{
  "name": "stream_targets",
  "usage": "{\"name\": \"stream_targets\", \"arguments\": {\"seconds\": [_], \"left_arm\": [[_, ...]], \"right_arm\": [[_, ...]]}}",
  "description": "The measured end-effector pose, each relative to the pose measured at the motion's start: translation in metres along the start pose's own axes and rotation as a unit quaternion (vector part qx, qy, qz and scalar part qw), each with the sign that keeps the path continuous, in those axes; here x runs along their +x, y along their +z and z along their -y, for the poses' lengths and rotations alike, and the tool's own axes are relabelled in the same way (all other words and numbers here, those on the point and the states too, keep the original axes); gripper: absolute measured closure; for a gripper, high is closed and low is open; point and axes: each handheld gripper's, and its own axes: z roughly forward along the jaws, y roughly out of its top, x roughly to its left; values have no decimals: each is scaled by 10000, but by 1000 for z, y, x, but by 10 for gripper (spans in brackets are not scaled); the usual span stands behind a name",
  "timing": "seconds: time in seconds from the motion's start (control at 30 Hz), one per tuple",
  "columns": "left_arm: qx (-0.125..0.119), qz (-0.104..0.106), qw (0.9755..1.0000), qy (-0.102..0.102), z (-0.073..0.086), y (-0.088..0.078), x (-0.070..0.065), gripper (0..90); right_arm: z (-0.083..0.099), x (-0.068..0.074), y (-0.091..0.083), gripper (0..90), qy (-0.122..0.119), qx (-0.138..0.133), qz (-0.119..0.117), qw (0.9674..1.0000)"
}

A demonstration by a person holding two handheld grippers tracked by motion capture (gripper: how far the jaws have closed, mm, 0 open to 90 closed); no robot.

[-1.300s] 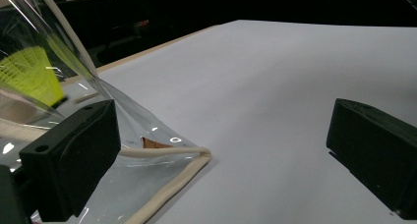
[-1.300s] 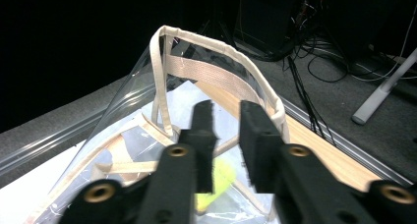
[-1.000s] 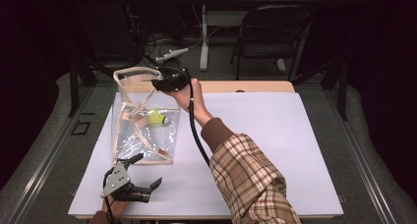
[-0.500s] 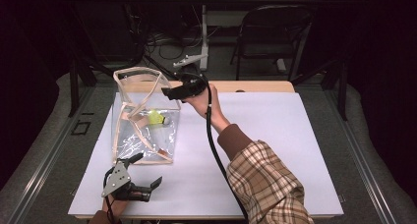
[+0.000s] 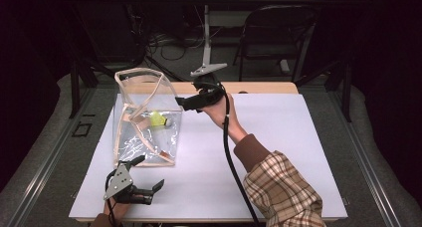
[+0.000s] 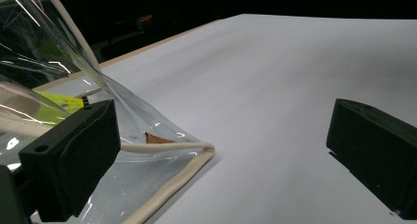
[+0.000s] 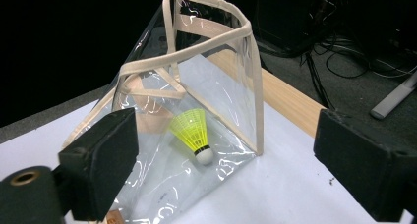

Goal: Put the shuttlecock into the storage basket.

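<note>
On the white table sheet (image 5: 278, 152) we see a clear bag (image 5: 144, 132) standing at its left, a yellow shuttlecock (image 7: 193, 131) inside. Our right gripper (image 5: 191, 101), jaws just opening and empty, hangs beside the bag; our left gripper (image 5: 149, 179) rests spread near its front corner. Bare sheet lies rightward.

clear bag (image 6: 59, 52) corner beside left claw (image 6: 221, 150), wide apart, on white table (image 6: 275, 71)

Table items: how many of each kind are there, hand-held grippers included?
Clear plastic bag: 1
Yellow shuttlecock: 1
Small brown piece in the bag: 1
Grippers: 2, left gripper and right gripper
Total: 5
</note>
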Motion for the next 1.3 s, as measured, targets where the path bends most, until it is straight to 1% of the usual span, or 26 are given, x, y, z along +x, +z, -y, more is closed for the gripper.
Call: {"name": "stream_targets", "arguments": {"seconds": [0.27, 0.5, 1.03, 1.3], "left_arm": [[-1, 14, 10000, 22, 0, 0, 0, 0], [4, 18, 10000, 37, 0, 0, -1, 0], [9, 19, 10000, 22, 0, 0, -1, 0], [10, 12, 10000, 18, 0, 1, -1, 0]], "right_arm": [[14, 0, -17, 28, -38, -30, 19, 10000], [25, 2, -30, 0, -104, -19, 29, 9999], [57, 6, -70, 0, -199, -167, 105, 9996], [75, 5, -89, 0, -161, -218, 202, 9994]]}}
